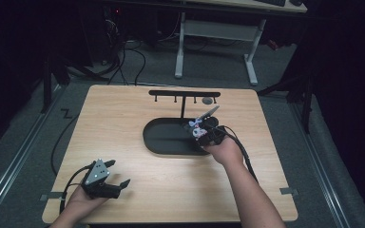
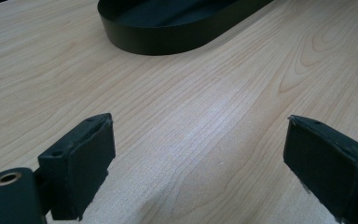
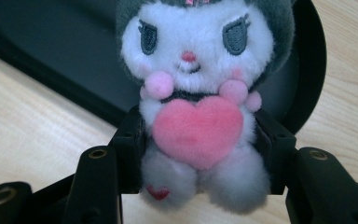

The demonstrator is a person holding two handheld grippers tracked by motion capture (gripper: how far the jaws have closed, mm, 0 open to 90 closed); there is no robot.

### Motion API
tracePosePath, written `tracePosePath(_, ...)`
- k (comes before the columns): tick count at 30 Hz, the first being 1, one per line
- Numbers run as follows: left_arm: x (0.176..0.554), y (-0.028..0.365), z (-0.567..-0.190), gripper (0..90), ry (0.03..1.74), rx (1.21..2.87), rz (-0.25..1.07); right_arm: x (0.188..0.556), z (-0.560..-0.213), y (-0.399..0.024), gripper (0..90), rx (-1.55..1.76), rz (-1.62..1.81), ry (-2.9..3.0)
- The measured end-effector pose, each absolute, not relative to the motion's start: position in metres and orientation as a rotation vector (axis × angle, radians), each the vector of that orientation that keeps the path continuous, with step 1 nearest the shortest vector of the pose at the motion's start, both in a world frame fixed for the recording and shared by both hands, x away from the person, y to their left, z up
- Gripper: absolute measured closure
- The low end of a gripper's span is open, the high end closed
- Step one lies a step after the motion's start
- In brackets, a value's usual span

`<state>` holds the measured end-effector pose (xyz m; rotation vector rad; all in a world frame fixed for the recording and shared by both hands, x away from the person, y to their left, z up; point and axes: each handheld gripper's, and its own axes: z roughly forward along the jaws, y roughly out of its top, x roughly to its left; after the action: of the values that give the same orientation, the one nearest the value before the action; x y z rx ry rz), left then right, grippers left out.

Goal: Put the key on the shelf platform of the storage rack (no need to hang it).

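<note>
The left gripper rests near the table's front-left corner, jaws spread wide with nothing between them. Farther in, the right gripper clamps a small plush toy by its body above the right end of the black oval tray. A black hook rack stands near the far edge.

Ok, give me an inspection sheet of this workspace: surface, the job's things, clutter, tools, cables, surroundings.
Surface: light wooden table, bare apart from the items below.
Job's things: black oval tray; small plush toy with pink heart; black rack with hooks behind the tray.
Clutter: nothing seen.
Tools: left tool open, empty, low over the table's near left; right tool shut on the plush toy at the tray's right end.
Cables: one cable trails from the right tool, another from the left.
Surroundings: dark room, grey floor, white desk frame beyond.
</note>
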<state>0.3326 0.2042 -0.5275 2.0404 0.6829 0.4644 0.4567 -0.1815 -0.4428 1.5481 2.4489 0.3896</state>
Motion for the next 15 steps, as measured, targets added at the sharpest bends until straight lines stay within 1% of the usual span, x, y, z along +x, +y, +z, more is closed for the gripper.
tracePosePath(5,0.333,0.204,-0.528,9.9,0.683,2.038,0.463,0.468,-0.451,-0.177,47.6,1.552,0.388,2.450)
tracePosePath(15,0.333,0.203,-0.528,10.0,0.674,2.051,0.460,0.482,-0.453,-0.168,47.7,1.563,0.406,2.433)
